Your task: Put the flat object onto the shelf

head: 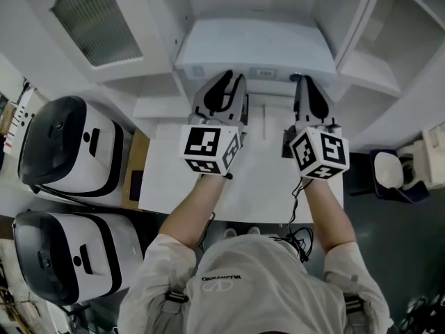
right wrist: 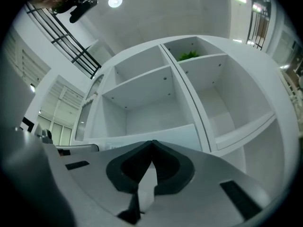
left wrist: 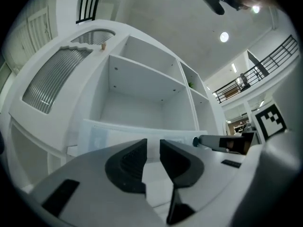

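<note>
The flat object (head: 254, 49) is a wide white slab with a small label on its front edge. It lies just beyond both grippers at the foot of the white shelf unit (head: 361, 68). It shows as a pale band in the left gripper view (left wrist: 118, 135) and the right gripper view (right wrist: 163, 135). My left gripper (head: 231, 82) points at its front edge, jaws a narrow gap apart (left wrist: 153, 145), nothing between them. My right gripper (head: 301, 82) reaches the same edge further right, and its tips (right wrist: 152, 144) meet with nothing seen between them.
A white table (head: 268, 183) lies under both grippers. Two white and black appliances (head: 66, 148) (head: 59, 256) stand at the left. A dark bin (head: 389, 176) sits at the right. The shelf compartments (right wrist: 142, 103) are bare, save a green plant (right wrist: 189, 56) in a top one.
</note>
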### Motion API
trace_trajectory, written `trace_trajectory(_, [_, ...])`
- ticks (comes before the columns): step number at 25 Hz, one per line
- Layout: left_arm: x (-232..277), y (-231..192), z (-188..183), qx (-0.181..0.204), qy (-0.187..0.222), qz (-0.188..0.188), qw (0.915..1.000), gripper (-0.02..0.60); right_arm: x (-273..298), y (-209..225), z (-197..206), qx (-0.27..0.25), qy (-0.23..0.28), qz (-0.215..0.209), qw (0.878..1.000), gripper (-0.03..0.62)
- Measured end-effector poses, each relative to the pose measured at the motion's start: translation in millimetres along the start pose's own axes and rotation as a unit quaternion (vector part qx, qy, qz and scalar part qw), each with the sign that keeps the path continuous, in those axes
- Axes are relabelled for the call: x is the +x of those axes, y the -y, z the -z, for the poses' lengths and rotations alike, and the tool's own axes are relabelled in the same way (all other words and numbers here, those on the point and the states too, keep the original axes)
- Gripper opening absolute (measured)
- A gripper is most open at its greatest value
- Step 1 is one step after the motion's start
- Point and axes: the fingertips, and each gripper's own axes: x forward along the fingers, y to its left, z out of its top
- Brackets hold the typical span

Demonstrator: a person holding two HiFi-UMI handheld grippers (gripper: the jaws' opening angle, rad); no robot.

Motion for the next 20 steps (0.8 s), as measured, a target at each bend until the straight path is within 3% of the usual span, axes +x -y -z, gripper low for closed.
trace_trajectory(9, [43, -25, 8, 0.0, -0.008, -0.02, 0.9998, 0.075, 46, 14, 9, 0.031, -0.011, 0.009, 0.999, 0.011])
trace_trajectory(16, [43, -26, 7, -0.009, 0.009, -0.016, 0.9998, 0.064, 45, 17, 10, 0.036, -0.007, 0.005, 0.999, 0.011])
trace_trajectory(20, [28, -19, 8, 0.022, 0.016, 0.0, 0.9996, 0.052, 17, 20, 2, 0.049, 0.012, -0.006, 0.999, 0.009])
